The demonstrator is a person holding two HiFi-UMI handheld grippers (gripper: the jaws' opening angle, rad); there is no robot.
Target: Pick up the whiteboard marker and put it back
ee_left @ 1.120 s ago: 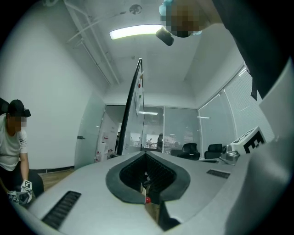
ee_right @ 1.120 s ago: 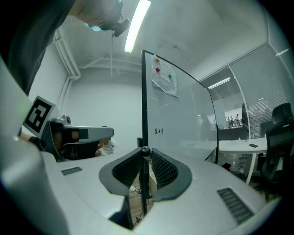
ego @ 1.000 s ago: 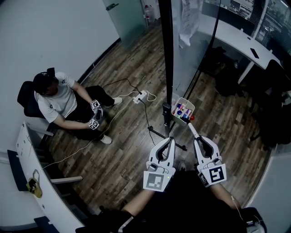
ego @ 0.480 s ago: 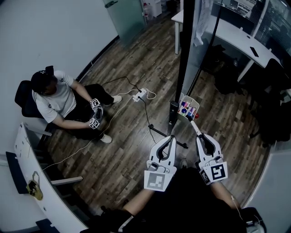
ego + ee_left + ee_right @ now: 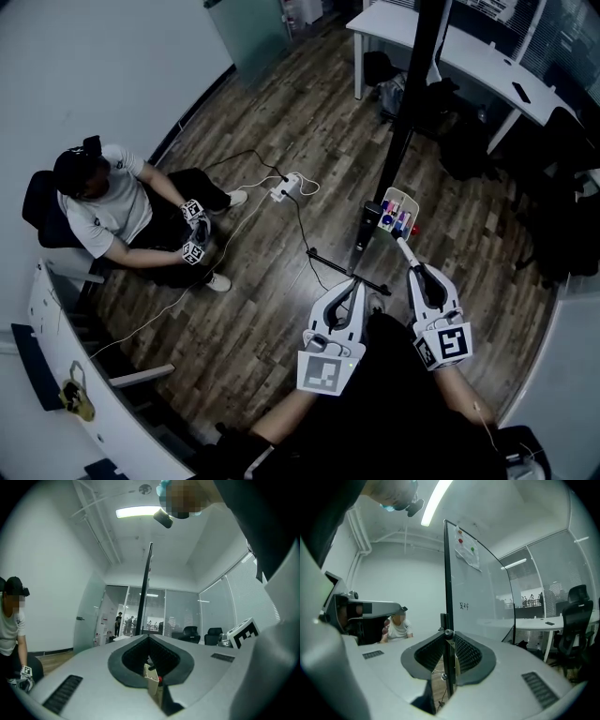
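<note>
My right gripper (image 5: pixel 412 269) is shut on a white whiteboard marker (image 5: pixel 405 253) with a red tip. The marker points at the small white tray (image 5: pixel 385 201) on the glass board's stand, and its tip is just short of the tray's near edge. Other markers lie in the tray. In the right gripper view the marker's round end (image 5: pixel 449 633) sits between the dark pads (image 5: pixel 469 654), in line with the board's black post (image 5: pixel 447 583). My left gripper (image 5: pixel 353 285) hangs beside it, shut and empty. Its own view shows the tray (image 5: pixel 151 680) low between the pads.
The board's black post (image 5: pixel 412 94) and floor bar (image 5: pixel 342 270) stand just ahead. A person sits at the left (image 5: pixel 103 202) with two grippers in the lap. A power strip with cables (image 5: pixel 287 190) lies on the wooden floor. White desks (image 5: pixel 469 56) and dark chairs stand behind the board.
Both grippers have moved a little forward toward the stand, the marker still held. The post and tray have shifted right and up in the head view.
</note>
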